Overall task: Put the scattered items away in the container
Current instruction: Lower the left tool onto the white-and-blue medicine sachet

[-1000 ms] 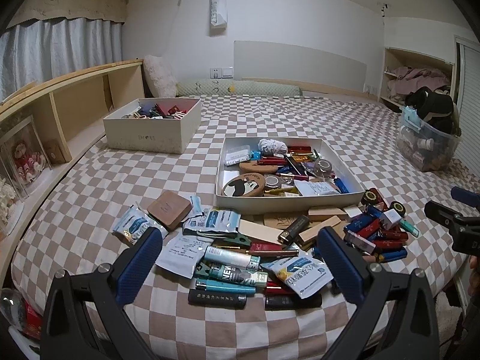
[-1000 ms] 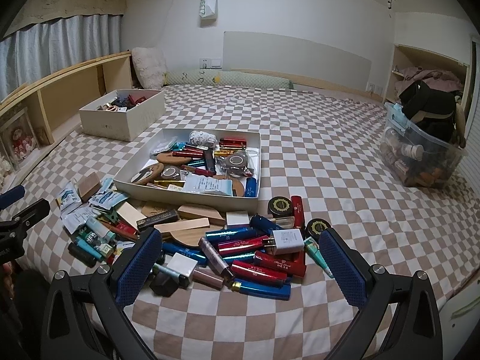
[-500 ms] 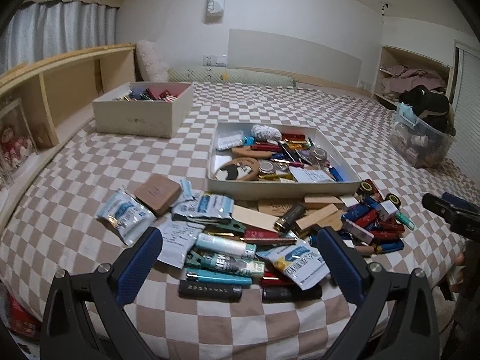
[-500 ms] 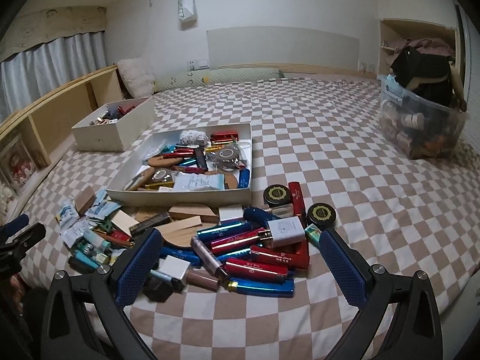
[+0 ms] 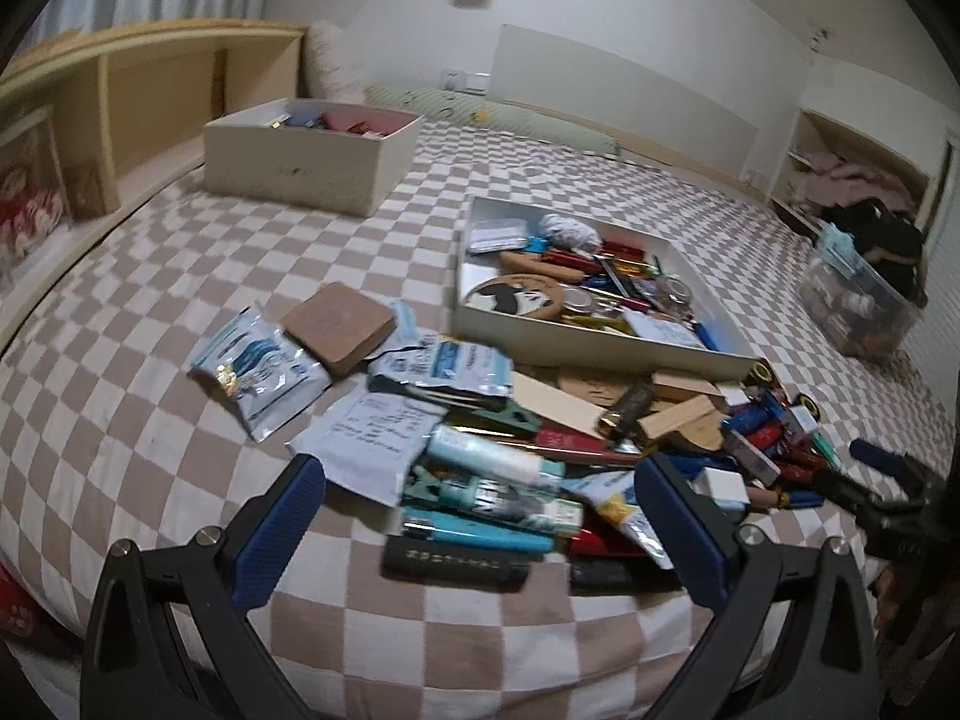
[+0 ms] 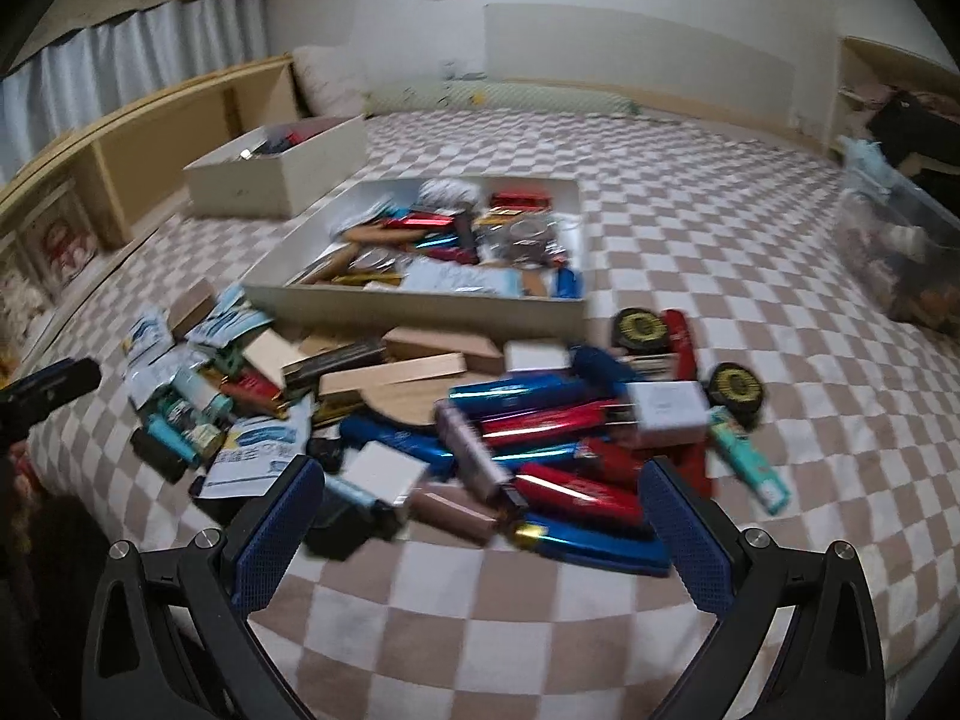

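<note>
Left wrist: left gripper (image 5: 480, 495) spread wide, empty, over near pile (image 5: 480, 480); white tray (image 5: 600, 348) (half filled) just beyond | Right wrist: right gripper (image 6: 480, 498) released, empty, above tubes (image 6: 540, 420); tray (image 6: 420, 306) far-left of them.

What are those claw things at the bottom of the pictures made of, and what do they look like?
Each is a hand-held two-finger tool. The left gripper and right gripper look alike: black angular plastic arms with triangular cut-outs and silver bolt heads, ending in long fingers faced with blue dimpled pads. No cables or sleeves show.
</note>
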Motion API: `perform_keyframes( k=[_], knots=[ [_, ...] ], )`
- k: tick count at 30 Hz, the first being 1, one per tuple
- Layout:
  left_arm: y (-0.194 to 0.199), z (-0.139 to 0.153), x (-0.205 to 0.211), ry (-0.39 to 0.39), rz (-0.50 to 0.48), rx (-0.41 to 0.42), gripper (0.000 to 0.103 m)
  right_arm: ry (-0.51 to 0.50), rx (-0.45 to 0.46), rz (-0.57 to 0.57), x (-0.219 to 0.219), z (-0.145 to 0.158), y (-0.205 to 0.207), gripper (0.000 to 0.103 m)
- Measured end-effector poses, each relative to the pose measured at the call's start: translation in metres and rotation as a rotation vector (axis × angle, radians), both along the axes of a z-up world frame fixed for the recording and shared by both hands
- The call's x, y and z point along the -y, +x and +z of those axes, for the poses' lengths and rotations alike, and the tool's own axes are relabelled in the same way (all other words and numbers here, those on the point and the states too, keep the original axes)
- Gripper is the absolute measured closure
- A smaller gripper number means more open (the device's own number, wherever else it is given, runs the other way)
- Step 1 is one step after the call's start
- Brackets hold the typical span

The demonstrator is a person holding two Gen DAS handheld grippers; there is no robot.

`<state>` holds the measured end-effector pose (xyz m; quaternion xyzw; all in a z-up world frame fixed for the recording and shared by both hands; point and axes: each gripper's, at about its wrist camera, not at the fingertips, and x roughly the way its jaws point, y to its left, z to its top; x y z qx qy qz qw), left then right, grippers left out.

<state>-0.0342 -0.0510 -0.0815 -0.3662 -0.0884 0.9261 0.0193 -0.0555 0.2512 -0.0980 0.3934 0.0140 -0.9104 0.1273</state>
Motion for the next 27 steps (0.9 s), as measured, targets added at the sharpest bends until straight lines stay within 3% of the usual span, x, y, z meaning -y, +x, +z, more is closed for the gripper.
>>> perform_keyframes(
  k=[14, 16, 19, 27],
  knots=[
    [-0.007, -0.013, 0.043, 0.021, 0.107, 0.028, 0.000, -0.013, 0.139, 0.238, 0.085, -0.032, -0.032, 0.000],
    [-0.007, -0.014, 0.046, 0.019, 0.114, 0.031, 0.000, -0.021, 0.166, 0.247, 0.091, -0.036, -0.038, 0.000],
    [-0.010, -0.016, 0.051, 0.018, 0.132, 0.044, 0.000, -0.015, 0.215, 0.259, 0.103, -0.045, -0.047, 0.010],
    [-0.020, -0.024, 0.074, 0.019, 0.210, 0.077, 0.000, 0.043, 0.274, 0.298, 0.120, -0.061, -0.052, 0.011]
  ],
)
